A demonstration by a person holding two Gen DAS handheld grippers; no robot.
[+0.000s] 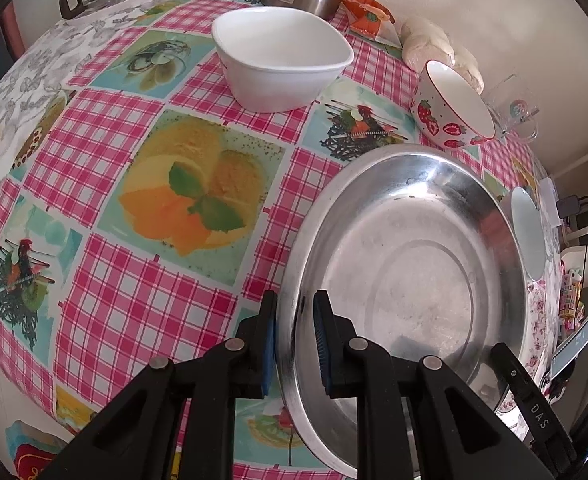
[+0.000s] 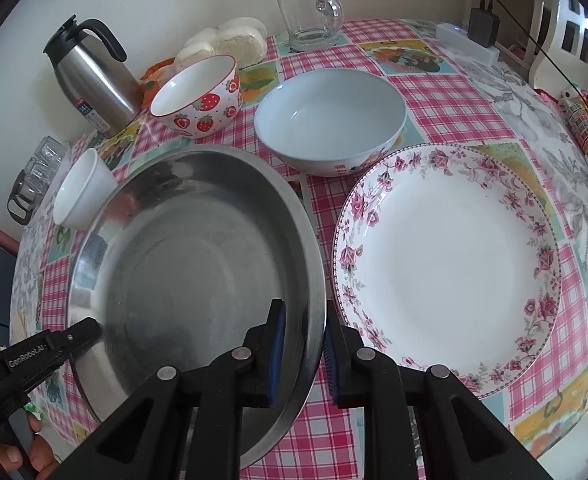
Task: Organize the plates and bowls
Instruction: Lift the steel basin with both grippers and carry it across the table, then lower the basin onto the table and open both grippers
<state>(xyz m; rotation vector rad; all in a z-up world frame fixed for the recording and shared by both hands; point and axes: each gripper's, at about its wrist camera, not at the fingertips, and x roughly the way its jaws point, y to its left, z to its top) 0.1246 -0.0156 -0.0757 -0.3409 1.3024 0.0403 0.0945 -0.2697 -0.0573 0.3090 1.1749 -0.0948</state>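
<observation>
Both my grippers clamp the steel plate's (image 2: 198, 264) rim: left gripper (image 1: 294, 344) on the edge at lower centre of its view, right gripper (image 2: 303, 354) jaws astride the opposite edge, grip firm as far as I can judge. Plate fills lower left of right view, floral plate (image 2: 449, 256) just beside. Risk: thin slick rim slipping, plate tipping against blue bowl (image 2: 329, 120) on worktop (image 2: 453, 104)

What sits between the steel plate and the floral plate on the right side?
In the right wrist view, only a narrow strip of pink checked tablecloth separates the round steel plate from the flower-rimmed white plate, plus the right claw's outer finger.
</observation>
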